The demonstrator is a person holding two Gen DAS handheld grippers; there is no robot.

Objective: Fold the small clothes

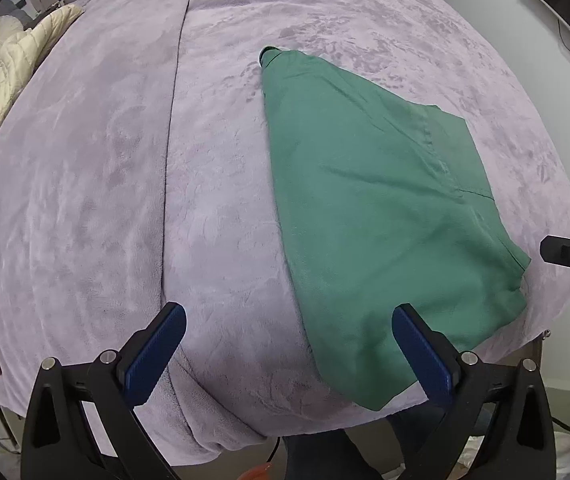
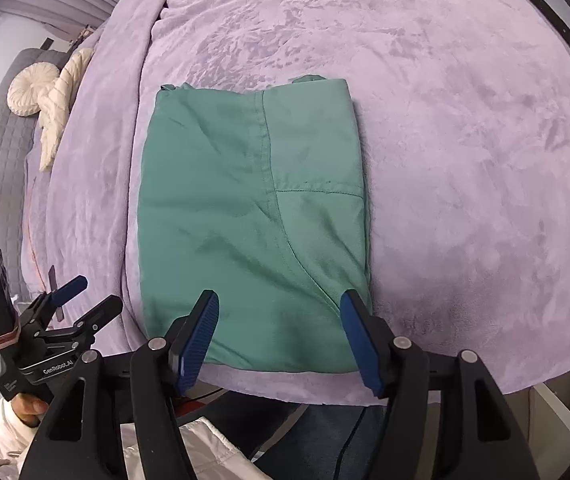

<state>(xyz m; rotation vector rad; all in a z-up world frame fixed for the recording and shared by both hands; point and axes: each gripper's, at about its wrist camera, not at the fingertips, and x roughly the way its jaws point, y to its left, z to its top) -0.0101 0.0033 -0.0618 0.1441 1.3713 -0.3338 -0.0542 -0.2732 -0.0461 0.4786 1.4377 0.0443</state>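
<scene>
A folded green garment lies flat on the bed, on a lilac plush blanket, close to the near edge. In the right wrist view it shows squarely as a tall rectangle, its long axis running away from the person towards the far end of the bed, with a seam down its length and a short cross seam meeting it. The left wrist view sees the same garment from the side, off to the right, so it looks slanted and narrows to a point at its far end.

Only the right wrist view shows the left gripper from outside, off the garment's left side, with a hand in a pale sleeve on its handle. Only the left wrist view catches a black tip of the other tool at the right edge.

Both grippers point steeply down at the bed. The right gripper hangs above the garment's near edge, jaws apart, nothing between them. The left gripper is spread wide and empty, one finger over the garment's near corner, the other over bare blanket.

A cream quilted jacket and a round cushion lie at the far left.
</scene>
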